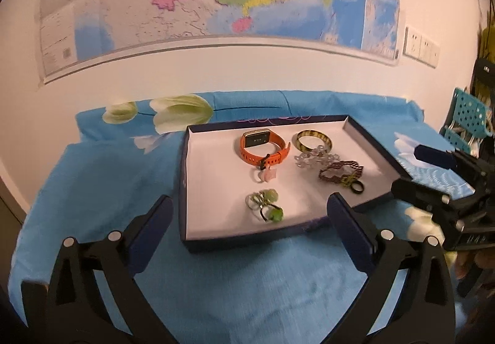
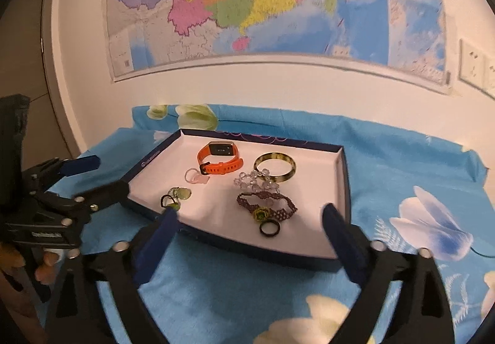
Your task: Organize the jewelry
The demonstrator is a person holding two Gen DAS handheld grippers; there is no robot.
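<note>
A dark blue tray (image 1: 185, 189) with a white floor lies on the blue flowered cloth. In it are an orange watch (image 1: 263, 146), a yellow-green bangle (image 1: 312, 140), a clear bead bracelet (image 1: 312, 157), a brown woven bracelet (image 1: 340, 174), a black ring (image 1: 357, 188), a pink ring (image 1: 264, 175) and green rings (image 1: 266, 203). My left gripper (image 1: 249, 208) is open and empty in front of the tray's near edge. My right gripper (image 2: 250, 218) is open and empty over the near edge, close to the black ring (image 2: 269, 228) and woven bracelet (image 2: 266, 205).
A map hangs on the white wall behind the table. Wall sockets (image 1: 420, 47) are at the right. A teal perforated rack (image 1: 467, 115) stands beyond the table's right end. The right gripper's body (image 1: 445, 189) shows at the tray's right side in the left wrist view.
</note>
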